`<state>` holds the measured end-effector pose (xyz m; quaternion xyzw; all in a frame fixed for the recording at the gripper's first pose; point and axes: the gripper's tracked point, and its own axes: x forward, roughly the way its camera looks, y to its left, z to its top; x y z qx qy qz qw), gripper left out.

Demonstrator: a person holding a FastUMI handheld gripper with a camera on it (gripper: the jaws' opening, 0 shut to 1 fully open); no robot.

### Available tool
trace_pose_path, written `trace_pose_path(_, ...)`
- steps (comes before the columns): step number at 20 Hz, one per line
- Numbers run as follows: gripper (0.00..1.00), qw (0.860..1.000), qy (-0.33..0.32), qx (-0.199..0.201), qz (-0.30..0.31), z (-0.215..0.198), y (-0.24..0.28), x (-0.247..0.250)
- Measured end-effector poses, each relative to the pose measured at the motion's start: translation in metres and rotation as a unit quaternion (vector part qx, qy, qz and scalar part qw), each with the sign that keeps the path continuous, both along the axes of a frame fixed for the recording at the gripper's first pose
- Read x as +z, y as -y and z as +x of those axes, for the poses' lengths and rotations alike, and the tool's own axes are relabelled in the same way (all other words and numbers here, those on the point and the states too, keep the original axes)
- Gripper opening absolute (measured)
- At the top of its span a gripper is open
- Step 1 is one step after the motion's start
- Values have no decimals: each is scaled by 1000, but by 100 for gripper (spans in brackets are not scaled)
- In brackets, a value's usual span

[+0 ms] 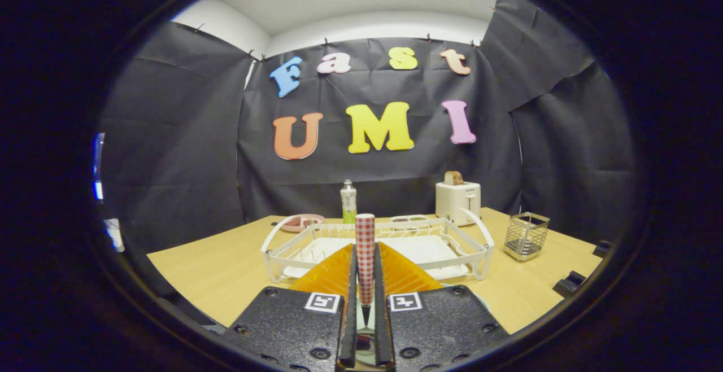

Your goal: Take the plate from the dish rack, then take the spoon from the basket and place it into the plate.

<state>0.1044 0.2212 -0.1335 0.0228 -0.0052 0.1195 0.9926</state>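
While our gripper (pixel 365 281) holds its two fingers nearly together, we see them pressing from both sides on the spoon (pixel 365 259), whose red-and-white checked handle stands upright between them with its bowl end down by the finger bases. At ten o'clock from the fingers, a pink dish (pixel 303 223) sits on the wooden table (pixel 220 270). Just beyond the fingertips, at twelve o'clock, lies the white dish rack (pixel 316 248), with a bottle (pixel 348 201) behind it. At one o'clock stands a white toaster (pixel 457 202). At two o'clock, right of the rack, the wire basket (pixel 526 236) stands apart. A pale plate edge (pixel 480 300) shows just right of the fingers, mostly hidden.
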Motion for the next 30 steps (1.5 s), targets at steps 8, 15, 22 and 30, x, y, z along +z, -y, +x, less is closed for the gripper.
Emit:
trace_pose_path(8,23,1000,1,-15,14,8,39,-8)
trace_pose_path(15,65,999,-30,6,16,-9,67,7)
trace_pose_path(22,100,998,-41,-44,-26,-40,103,38)
trace_pose_path(30,100,998,-20,-57,-15,-89,140,104)
